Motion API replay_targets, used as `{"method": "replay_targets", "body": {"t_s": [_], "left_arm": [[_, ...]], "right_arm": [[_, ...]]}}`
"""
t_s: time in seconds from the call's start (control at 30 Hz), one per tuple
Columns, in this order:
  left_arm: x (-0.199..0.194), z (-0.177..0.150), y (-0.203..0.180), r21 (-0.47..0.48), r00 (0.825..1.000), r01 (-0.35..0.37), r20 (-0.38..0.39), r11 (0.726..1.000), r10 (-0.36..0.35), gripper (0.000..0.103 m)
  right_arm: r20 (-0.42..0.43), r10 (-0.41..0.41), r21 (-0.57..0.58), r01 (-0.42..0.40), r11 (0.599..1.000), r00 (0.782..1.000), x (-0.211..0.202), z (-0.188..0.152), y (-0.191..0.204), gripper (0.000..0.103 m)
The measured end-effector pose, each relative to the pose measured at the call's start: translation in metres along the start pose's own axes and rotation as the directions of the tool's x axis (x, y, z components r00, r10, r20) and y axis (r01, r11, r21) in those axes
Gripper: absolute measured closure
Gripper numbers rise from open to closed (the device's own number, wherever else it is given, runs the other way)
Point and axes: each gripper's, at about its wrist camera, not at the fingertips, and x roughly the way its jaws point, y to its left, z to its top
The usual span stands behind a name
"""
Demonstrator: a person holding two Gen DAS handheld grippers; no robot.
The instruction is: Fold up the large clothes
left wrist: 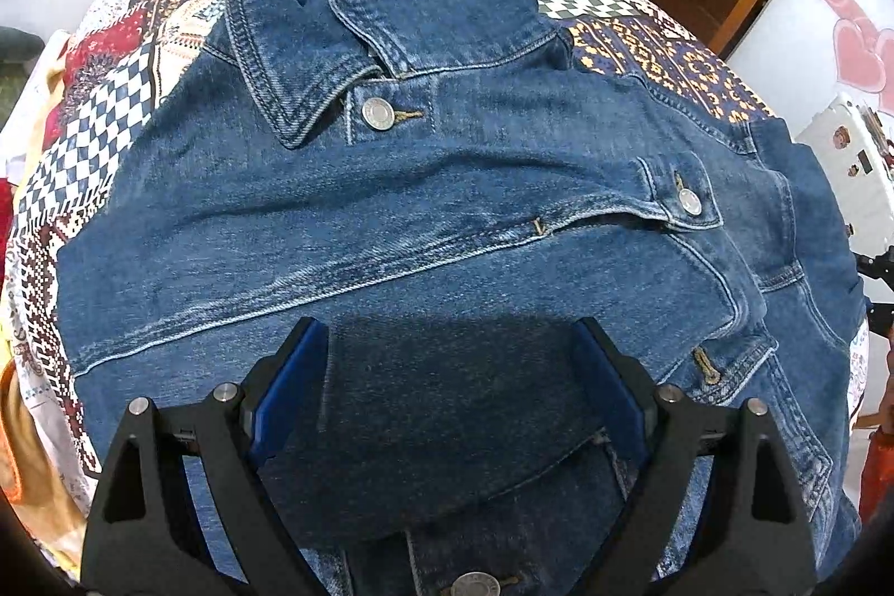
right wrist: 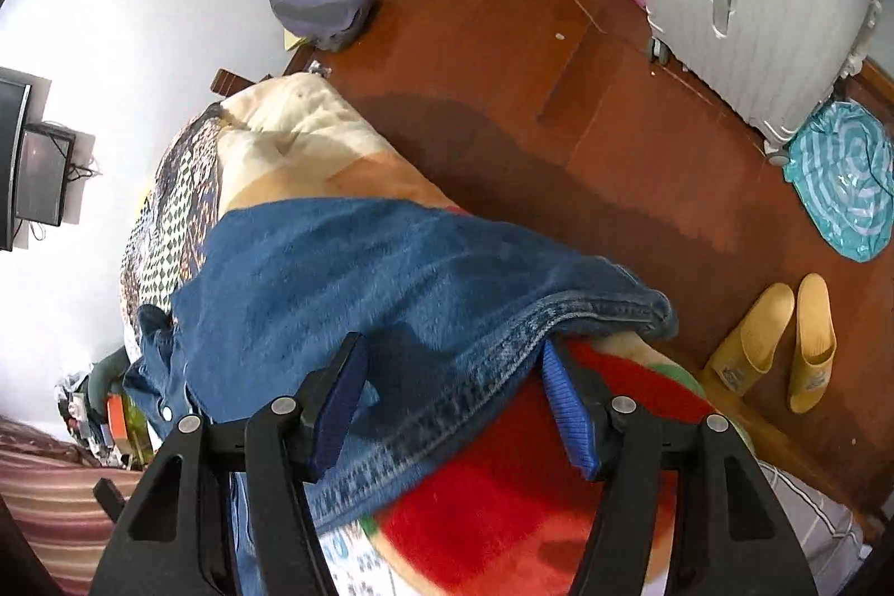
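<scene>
the jacket [left wrist: 424,216] lies front-up and spread on the quilt [left wrist: 128,104], collar [left wrist: 302,54] at the far side, its buttoned placket running from the collar down toward the left gripper [left wrist: 452,389]; so its long axis runs toward and away from this gripper; the left gripper hangs steeply over the lower front, jaws wide, nothing between the pads but bare denim under them, and whether the tips touch the cloth cannot be told;

the right gripper [right wrist: 452,406] is at the jacket's side, where the bed [right wrist: 503,512] drops to the floor [right wrist: 503,93]; its jaws stand about half open, straddling a stitched edge [right wrist: 475,384] of the denim that runs slantwise between the pads; the pads do not seem to press on it, so it reads as unheld, though the blur leaves some doubt;

judgement: the fold turns on that edge; the right gripper is the nearer to it, and the edge crosses its gap, so closing there would catch it; the fold would then go across the placket, toward the left gripper, which sits mid-body as a likely anchor.
</scene>
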Motion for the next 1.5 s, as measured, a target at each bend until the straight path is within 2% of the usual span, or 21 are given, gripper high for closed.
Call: {"method": "replay_targets", "body": {"t_s": [0.07, 0.13, 0.23, 0.4, 0.53, 0.7, 0.8, 0.87, 0.93, 1.07, 1.13, 1.23, 1.3, 1.37, 1.5], "left_arm": [[-0.002, 0.001, 0.003, -0.011, 1.0, -0.001, 0.009, 1.0, 0.001, 0.014], [-0.006, 0.001, 0.008, -0.031, 1.0, 0.005, 0.019, 0.999, -0.005, 0.014], [-0.013, 0.001, 0.016, -0.066, 0.999, 0.022, 0.034, 0.998, -0.02, 0.014], [-0.026, -0.001, 0.023, -0.078, 0.998, 0.018, 0.062, 0.997, -0.013, 0.014], [-0.042, -0.004, 0.028, -0.066, 0.995, 0.003, 0.101, 0.998, 0.004, 0.014], [-0.066, -0.01, 0.037, -0.07, 0.988, 0.002, 0.153, 0.998, 0.009, 0.014], [-0.083, -0.016, 0.044, -0.086, 0.983, 0.011, 0.186, 0.996, 0.005, 0.014], [-0.092, -0.019, 0.049, -0.096, 0.98, 0.016, 0.2, 0.995, 0.004, 0.014], [-0.098, -0.023, 0.052, -0.104, 0.977, 0.015, 0.212, 0.994, 0.007, 0.014], [-0.111, -0.034, 0.06, -0.115, 0.974, 0.016, 0.226, 0.993, 0.01, 0.014], [-0.114, -0.038, 0.062, -0.116, 0.975, 0.014, 0.222, 0.993, 0.012, 0.014], [-0.114, -0.043, 0.06, -0.103, 0.978, 0.007, 0.209, 0.995, 0.015, 0.014], [-0.115, -0.043, 0.056, -0.087, 0.979, 0.002, 0.202, 0.996, 0.015, 0.014], [-0.116, -0.04, 0.047, -0.065, 0.98, 0.007, 0.2, 0.998, 0.006, 0.014], [-0.126, -0.02, 0.014, 0.007, 0.974, 0.029, 0.227, 1.0, -0.03, 0.014]], "right_arm": [[0.024, -0.013, -0.016, 0.013, 1.0, 1.0, 0.002, 0.001, 0.005, 0.05], [0.047, -0.05, -0.053, 0.052, 0.997, 0.998, 0.001, 0.0, 0.012, 0.062], [0.084, -0.051, -0.093, 0.059, 0.994, 0.995, -0.006, -0.001, 0.02, 0.074], [0.143, 0.007, -0.163, 0.017, 0.987, 0.99, -0.032, -0.002, 0.044, 0.08], [0.221, 0.098, -0.289, -0.031, 0.957, 0.97, -0.067, -0.008, 0.09, 0.082], [0.266, 0.223, -0.489, -0.068, 0.869, 0.938, -0.106, -0.032, 0.173, 0.082], [0.215, 0.298, -0.602, -0.115, 0.79, 0.93, -0.109, -0.059, 0.224, 0.083], [0.152, 0.32, -0.662, -0.144, 0.735, 0.935, -0.098, -0.082, 0.255, 0.084], [0.094, 0.312, -0.707, -0.157, 0.689, 0.945, -0.081, -0.103, 0.277, 0.084], [0.025, 0.196, -0.773, -0.105, 0.625, 0.98, -0.03, -0.148, 0.299, 0.084], [-0.021, 0.127, -0.778, -0.096, 0.621, 0.992, -0.003, -0.162, 0.297, 0.083], [-0.063, 0.034, -0.784, -0.07, 0.616, 0.997, 0.029, -0.176, 0.292, 0.083], [-0.072, 0.014, -0.784, -0.065, 0.617, 0.997, 0.03, -0.177, 0.28, 0.083], [-0.053, 0.016, -0.797, -0.052, 0.601, 0.998, 0.018, -0.176, 0.274, 0.083], [0.065, 0.05, -0.814, 0.024, 0.58, 0.997, -0.025, -0.161, 0.264, 0.083]]}}
